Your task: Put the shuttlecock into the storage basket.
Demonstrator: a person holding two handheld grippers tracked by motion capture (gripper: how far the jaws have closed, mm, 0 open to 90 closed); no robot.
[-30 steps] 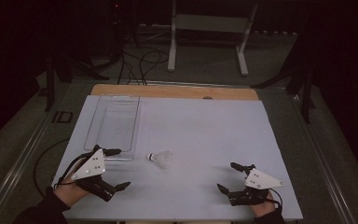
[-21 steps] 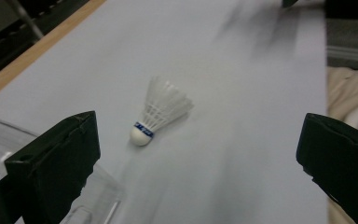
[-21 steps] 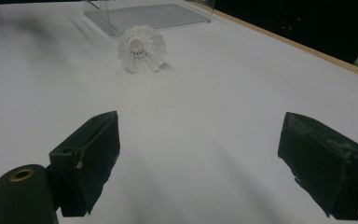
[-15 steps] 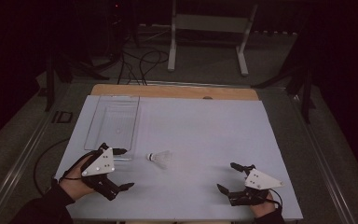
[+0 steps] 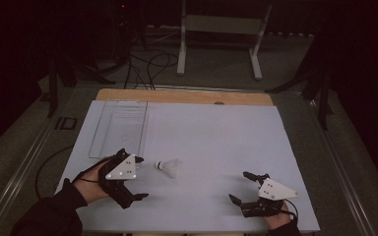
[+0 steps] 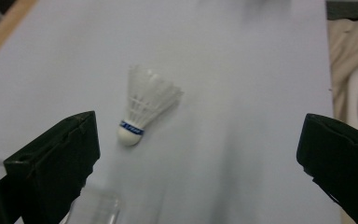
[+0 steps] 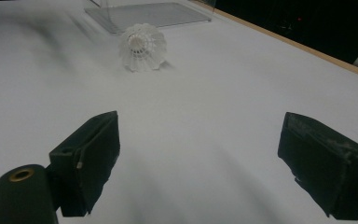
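White table (image 5: 216, 147), dark room. You are nearing the shuttlecock (image 5: 169, 168), lying just ahead of the left tongs (image 5: 139, 178), jaws wide; centre its cork. Right tongs (image 5: 241, 187) are idling wide, well apart.

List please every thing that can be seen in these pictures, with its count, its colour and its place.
shuttlecock: one, white with a blue band near the cork, lying on its side on the table, near the left hand-held gripper.
clear tray: one, transparent, on the table's left part, beyond the shuttlecock.
table: one, white top with a wooden far edge.
metal stand: one, pale grey, on the floor behind the table.
cables: several, black, on the floor behind the table.
left hand-held gripper: one, black with a grey plate, jaws open, beside the shuttlecock.
right hand-held gripper: one, black with a grey plate, jaws open, at the table's near right.
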